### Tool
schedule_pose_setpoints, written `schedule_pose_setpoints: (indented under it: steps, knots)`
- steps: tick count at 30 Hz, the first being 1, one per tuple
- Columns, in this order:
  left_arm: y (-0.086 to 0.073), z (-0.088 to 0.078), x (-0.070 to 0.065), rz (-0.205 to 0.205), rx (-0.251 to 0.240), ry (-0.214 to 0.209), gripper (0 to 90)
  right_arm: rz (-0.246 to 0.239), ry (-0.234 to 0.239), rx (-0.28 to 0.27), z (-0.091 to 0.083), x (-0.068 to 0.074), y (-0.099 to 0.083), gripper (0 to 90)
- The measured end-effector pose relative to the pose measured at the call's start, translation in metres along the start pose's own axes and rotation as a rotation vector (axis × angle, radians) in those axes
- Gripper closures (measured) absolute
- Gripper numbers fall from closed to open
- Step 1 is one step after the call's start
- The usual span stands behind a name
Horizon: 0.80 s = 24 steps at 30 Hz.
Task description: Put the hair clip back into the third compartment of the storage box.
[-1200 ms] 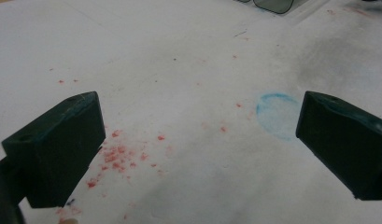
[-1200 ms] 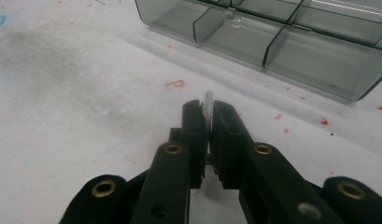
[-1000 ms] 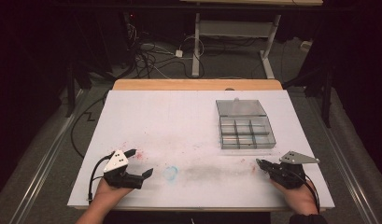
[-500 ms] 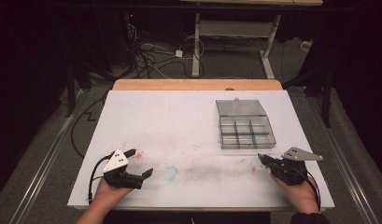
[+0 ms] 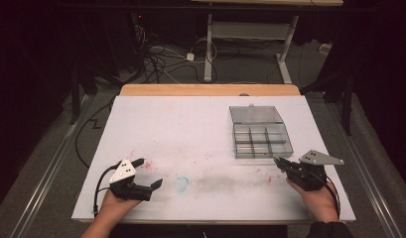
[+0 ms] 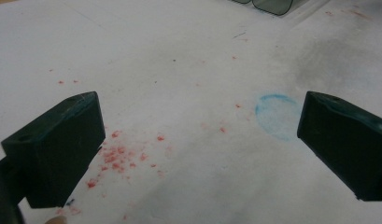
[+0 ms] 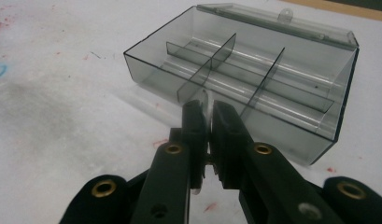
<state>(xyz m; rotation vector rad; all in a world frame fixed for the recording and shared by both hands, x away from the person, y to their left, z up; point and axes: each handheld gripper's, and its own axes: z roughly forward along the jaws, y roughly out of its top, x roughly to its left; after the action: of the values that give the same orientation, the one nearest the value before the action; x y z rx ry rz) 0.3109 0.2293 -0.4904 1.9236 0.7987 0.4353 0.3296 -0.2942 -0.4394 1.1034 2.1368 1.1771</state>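
A clear grey compartment box [image 5: 260,134] stands open on the white table [image 5: 190,129], its lid laid back on the far side. My right gripper [image 5: 278,160] rests just in front of the box's near right corner. In the right gripper view its jaws [image 7: 208,112] are shut on a thin clear sliver, with the box [image 7: 254,79] directly ahead. My left gripper [image 5: 148,172] lies at the near left of the table, open, with nothing between its fingers [image 6: 53,149].
Red specks [image 6: 118,154] and a blue ring mark [image 6: 277,114] stain the table near the left gripper, beside a grey smudge [image 5: 225,183]. A wooden strip [image 5: 210,89] edges the far side. Cables and a desk frame lie on the floor beyond.
The right gripper has edged a little farther up the table toward the box. The left gripper has stayed where it was.
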Motion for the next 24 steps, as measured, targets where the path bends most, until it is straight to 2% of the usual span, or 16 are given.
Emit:
schedule_pose_setpoints:
  steps: [6, 13, 24]
  knots:
    - [0.000, 0.000, 0.000, 0.000, 0.000, -0.001, 0.3, -0.010, -0.009, -0.008, 0.004, -0.005, 0.013, 84.9]
    - [0.000, 0.000, 0.000, 0.000, 0.002, 0.000, 0.3, 0.000, -0.017, -0.014, 0.006, -0.012, 0.023, 84.9]
    - [0.000, 0.000, 0.000, -0.001, 0.001, -0.005, 0.3, 0.010, -0.042, 0.005, 0.023, -0.025, 0.038, 84.9]
